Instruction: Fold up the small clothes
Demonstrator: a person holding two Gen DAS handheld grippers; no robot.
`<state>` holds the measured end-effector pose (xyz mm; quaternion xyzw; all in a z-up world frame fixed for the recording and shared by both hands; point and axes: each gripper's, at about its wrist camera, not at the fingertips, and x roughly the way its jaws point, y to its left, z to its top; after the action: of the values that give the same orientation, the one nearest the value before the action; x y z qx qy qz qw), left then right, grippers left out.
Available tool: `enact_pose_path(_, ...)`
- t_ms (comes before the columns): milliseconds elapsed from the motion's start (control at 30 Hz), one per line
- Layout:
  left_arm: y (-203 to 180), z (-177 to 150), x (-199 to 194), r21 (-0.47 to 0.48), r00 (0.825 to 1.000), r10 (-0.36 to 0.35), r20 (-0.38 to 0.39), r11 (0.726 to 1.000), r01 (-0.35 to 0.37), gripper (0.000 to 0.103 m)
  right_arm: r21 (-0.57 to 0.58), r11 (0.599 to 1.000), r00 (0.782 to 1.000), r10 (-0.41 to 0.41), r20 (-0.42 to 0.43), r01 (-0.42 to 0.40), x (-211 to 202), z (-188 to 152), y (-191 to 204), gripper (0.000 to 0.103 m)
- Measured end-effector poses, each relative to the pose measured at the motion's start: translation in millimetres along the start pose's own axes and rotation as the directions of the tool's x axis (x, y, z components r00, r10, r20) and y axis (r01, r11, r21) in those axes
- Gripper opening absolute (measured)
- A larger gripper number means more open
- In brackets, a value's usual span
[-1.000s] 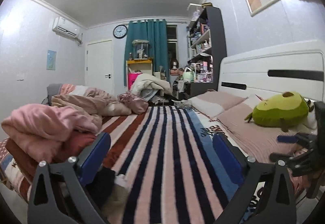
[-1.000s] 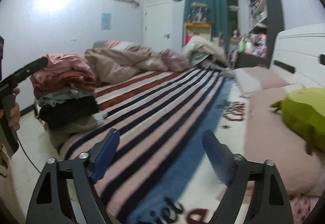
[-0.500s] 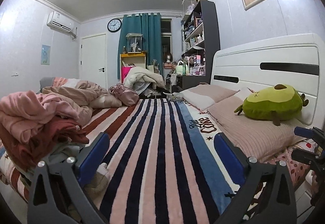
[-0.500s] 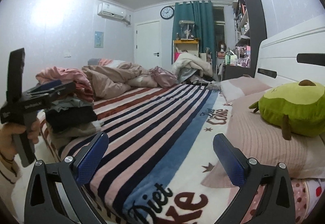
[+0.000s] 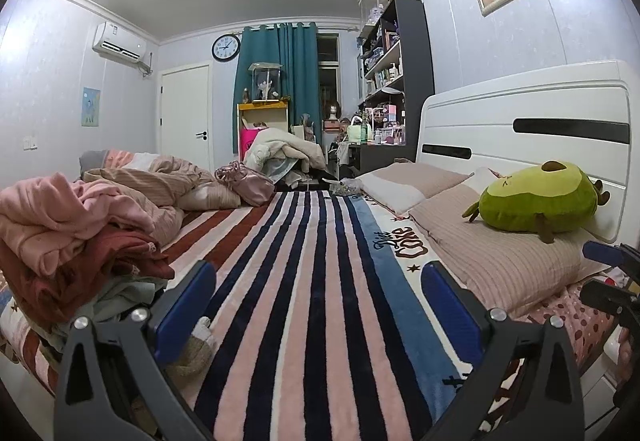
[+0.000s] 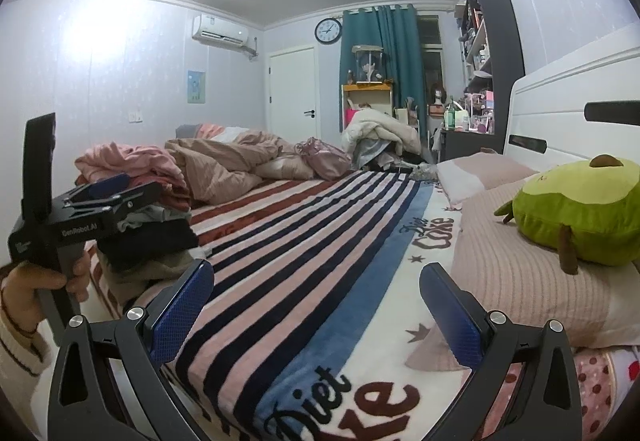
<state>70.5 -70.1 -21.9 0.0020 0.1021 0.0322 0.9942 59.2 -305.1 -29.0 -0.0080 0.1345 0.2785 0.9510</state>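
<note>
A pile of small clothes [image 5: 76, 241], pink on top, dark red and grey below, sits on the left edge of the striped blanket [image 5: 312, 281]. It also shows in the right wrist view [image 6: 136, 177], with black and tan pieces at the bottom. My left gripper [image 5: 316, 289] is open and empty, held above the blanket's near end, just right of the pile. My right gripper [image 6: 318, 293] is open and empty above the blanket's near right part. The left gripper's body [image 6: 80, 217] shows in the right wrist view, in front of the pile.
A green avocado plush [image 5: 536, 197] lies on striped pillows [image 5: 492, 253] by the white headboard [image 5: 520, 129]. A rumpled beige duvet [image 5: 160, 181] and a pink satin bag [image 5: 246, 183] lie at the far end. Shelves [image 5: 396, 73] and a door [image 5: 186, 121] stand beyond.
Both grippers have drawn back and tilted up, so more of the bed and ceiling shows. Both stay open and empty. The clothes pile has not moved.
</note>
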Motion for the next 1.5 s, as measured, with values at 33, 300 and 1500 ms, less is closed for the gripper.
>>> enact_pose_path(33, 0.0, -0.1, -0.1, -0.001, 1.000, 0.000, 0.000, 1.000, 0.000, 0.101, 0.002, 1.000, 1.000, 0.001, 0.002, -0.001, 0.1, 0.5, 0.0, 0.103)
enact_pose_path(300, 0.5, -1.7, -0.2, 0.004, 1.000, 0.004, 0.003, 1.000, -0.004, 0.101, 0.009, 1.000, 1.000, 0.001, 0.005, -0.001, 0.2, 2.2, 0.3, 0.103)
enact_pose_path(1500, 17.4, -4.0, 2.0, 0.006, 1.000, 0.002, -0.010, 1.000, -0.002, 0.102, 0.037, 0.999, 1.000, -0.024, 0.020, 0.023, -0.9, 1.0, 6.3, 0.103)
